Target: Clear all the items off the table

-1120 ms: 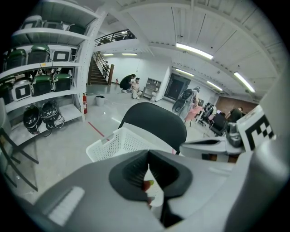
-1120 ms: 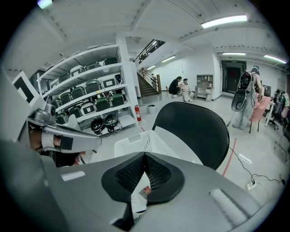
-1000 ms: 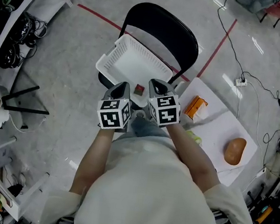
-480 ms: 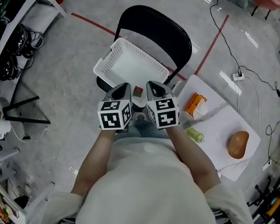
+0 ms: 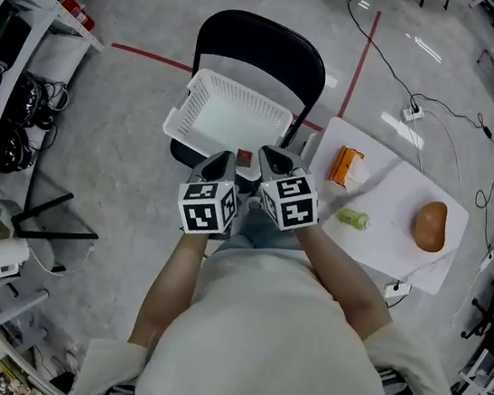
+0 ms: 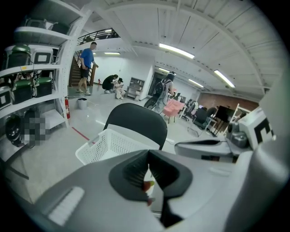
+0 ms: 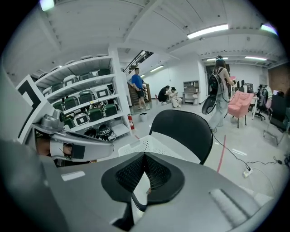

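Note:
A small white table (image 5: 382,243) at the right carries an orange carton (image 5: 346,167), a small green bottle (image 5: 353,219) lying down and a brown rounded lump (image 5: 430,225). A white mesh basket (image 5: 207,106) sits on a black chair (image 5: 264,47), with a small red item (image 5: 244,157) in its near corner. My left gripper (image 5: 223,158) and right gripper (image 5: 274,154) are side by side in front of my chest, over the basket's near edge. Both are shut and hold nothing. The left gripper view shows shut jaws (image 6: 147,168) with the basket (image 6: 108,145) beyond them; the right gripper view shows shut jaws (image 7: 144,170).
Metal shelving (image 5: 5,67) with gear lines the left side. Red tape lines (image 5: 148,56) cross the grey floor. Cables and a power strip (image 5: 414,113) lie beyond the table. In the gripper views, several people stand far off in the hall.
The head view has swung, so the chair, basket and table sit lower and further left in frame, and the green bottle is in fuller view. Both grippers stay shut and close together.

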`<state>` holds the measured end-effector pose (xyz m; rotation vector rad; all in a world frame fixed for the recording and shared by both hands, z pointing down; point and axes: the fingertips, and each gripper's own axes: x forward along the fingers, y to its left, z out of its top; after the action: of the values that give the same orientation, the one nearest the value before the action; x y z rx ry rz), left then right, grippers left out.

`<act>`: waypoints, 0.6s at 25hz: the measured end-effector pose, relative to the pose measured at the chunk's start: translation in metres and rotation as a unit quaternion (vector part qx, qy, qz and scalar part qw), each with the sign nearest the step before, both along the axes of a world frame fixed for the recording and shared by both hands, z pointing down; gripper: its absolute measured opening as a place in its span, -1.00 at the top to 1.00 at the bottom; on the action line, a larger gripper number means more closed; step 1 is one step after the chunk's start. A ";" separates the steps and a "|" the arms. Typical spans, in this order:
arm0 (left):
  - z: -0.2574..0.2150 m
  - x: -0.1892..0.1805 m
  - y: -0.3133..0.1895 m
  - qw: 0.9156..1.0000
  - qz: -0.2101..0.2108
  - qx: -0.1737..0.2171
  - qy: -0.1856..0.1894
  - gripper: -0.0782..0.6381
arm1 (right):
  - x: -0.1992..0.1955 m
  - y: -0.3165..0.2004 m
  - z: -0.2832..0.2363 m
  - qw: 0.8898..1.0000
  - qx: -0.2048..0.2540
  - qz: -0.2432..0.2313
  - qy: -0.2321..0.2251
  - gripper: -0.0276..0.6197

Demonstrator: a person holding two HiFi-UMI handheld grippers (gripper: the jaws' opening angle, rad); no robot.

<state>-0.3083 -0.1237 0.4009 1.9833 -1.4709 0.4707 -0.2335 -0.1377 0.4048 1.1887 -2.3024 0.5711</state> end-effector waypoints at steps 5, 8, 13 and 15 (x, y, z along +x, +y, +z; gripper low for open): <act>-0.002 0.008 0.021 1.000 0.023 0.004 0.000 0.76 | 0.005 0.026 -0.005 1.000 0.005 0.024 -0.008 0.92; -0.003 0.010 0.035 0.999 0.037 0.007 -0.002 0.76 | 0.005 0.042 -0.009 0.999 0.010 0.035 -0.014 0.92; -0.005 0.011 0.060 0.999 0.054 0.009 -0.001 0.76 | 0.006 0.070 -0.011 0.998 0.013 0.054 -0.016 0.92; -0.005 0.011 0.070 0.998 0.060 0.009 0.000 0.76 | 0.009 0.080 -0.011 0.998 0.014 0.062 -0.013 0.92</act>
<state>-0.2971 -0.0539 0.3954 2.0933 -1.3660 0.5111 -0.2247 -0.0573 0.3940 1.3519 -2.2764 0.6033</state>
